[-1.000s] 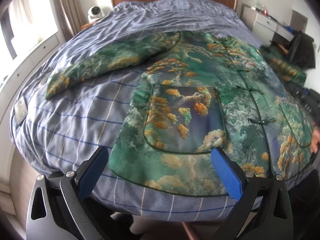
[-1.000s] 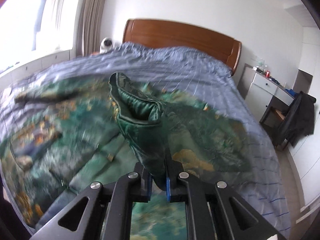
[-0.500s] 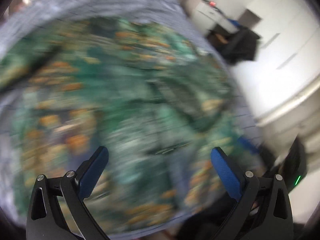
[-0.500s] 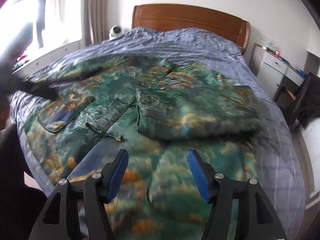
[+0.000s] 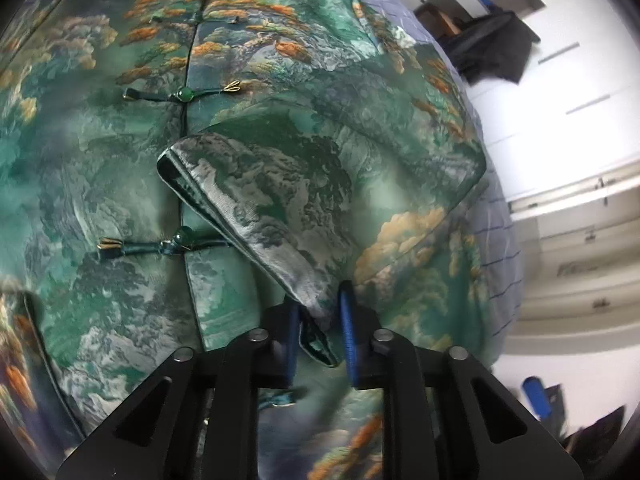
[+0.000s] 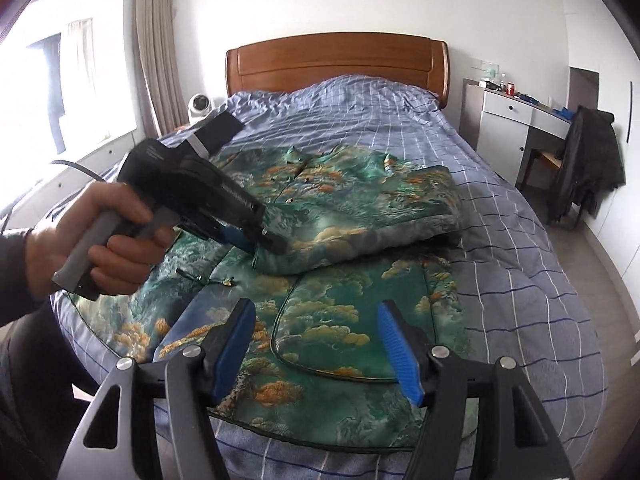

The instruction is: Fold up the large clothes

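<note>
The left claw [image 5: 319, 330] pinches the folded sleeve's cuff [image 5: 316, 312] over the green patterned jacket [image 6: 344, 216], which lies spread on the bed [image 6: 520, 240]. The right claw [image 6: 318, 344] hovers spread above the jacket's hem.

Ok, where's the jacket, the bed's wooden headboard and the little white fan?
jacket [image 6: 332, 320], right wrist view, on its front pocket.
headboard [image 6: 336, 60], right wrist view, middle of the wooden panel.
fan [image 6: 199, 105], right wrist view, on its round white front.
</note>
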{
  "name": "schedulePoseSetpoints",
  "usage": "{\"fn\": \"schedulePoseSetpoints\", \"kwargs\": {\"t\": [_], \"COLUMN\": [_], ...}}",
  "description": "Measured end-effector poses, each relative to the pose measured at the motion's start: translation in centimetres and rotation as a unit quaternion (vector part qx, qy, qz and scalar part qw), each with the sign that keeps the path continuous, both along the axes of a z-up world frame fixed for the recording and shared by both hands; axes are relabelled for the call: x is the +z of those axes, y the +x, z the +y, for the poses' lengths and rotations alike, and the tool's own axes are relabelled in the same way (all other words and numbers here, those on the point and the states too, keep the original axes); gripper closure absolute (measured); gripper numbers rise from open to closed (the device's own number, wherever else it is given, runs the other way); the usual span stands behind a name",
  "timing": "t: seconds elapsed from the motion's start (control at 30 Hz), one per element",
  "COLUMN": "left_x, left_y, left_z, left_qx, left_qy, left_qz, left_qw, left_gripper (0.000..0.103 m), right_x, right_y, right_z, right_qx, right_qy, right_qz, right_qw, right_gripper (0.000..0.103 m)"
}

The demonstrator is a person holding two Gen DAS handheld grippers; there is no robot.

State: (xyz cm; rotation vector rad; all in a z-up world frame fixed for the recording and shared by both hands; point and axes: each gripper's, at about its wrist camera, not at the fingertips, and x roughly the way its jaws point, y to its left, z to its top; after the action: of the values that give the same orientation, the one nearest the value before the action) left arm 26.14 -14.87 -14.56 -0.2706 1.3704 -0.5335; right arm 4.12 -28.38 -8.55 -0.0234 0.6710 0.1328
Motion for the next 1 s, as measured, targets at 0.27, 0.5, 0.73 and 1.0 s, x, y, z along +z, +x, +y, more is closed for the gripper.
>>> {"fn": "schedulePoseSetpoints", "kwargs": {"t": [0.27, 0.5, 0.73, 1.0], "left_x": [5.9, 2.3, 0.4, -0.6], "left_y": [4.3, 8.6, 9.5, 8.4], "left_z": [-0.1, 3.0, 5.8, 5.8], "left_qx": [0.016, 0.046, 0.066, 0.052], "left_qy": [0.063, 0.099, 0.071, 0.073], "left_qz": [-0.118, -0.118, -0.11, -0.123], "left_qw": [0.9908, 0.9869, 0.9893, 0.9885], "left_gripper": [0.09, 0.09, 0.09, 0.086], "right_x": [0.4, 1.2, -0.4, -2.3], "right_y": [1.2, 8.7, 20.9, 33.4], "right_z": [-2.7, -6.9, -11.4, -12.7], "right_qx": [-0.029, -0.046, -0.044, -0.053], "right_qy": [0.008, -0.014, -0.002, 0.073], "right_qz": [-0.013, 0.002, 0.049, 0.079], "right_qw": [0.999, 0.999, 0.998, 0.993], "right_gripper": [0.038, 0.038, 0.057, 0.062]}}
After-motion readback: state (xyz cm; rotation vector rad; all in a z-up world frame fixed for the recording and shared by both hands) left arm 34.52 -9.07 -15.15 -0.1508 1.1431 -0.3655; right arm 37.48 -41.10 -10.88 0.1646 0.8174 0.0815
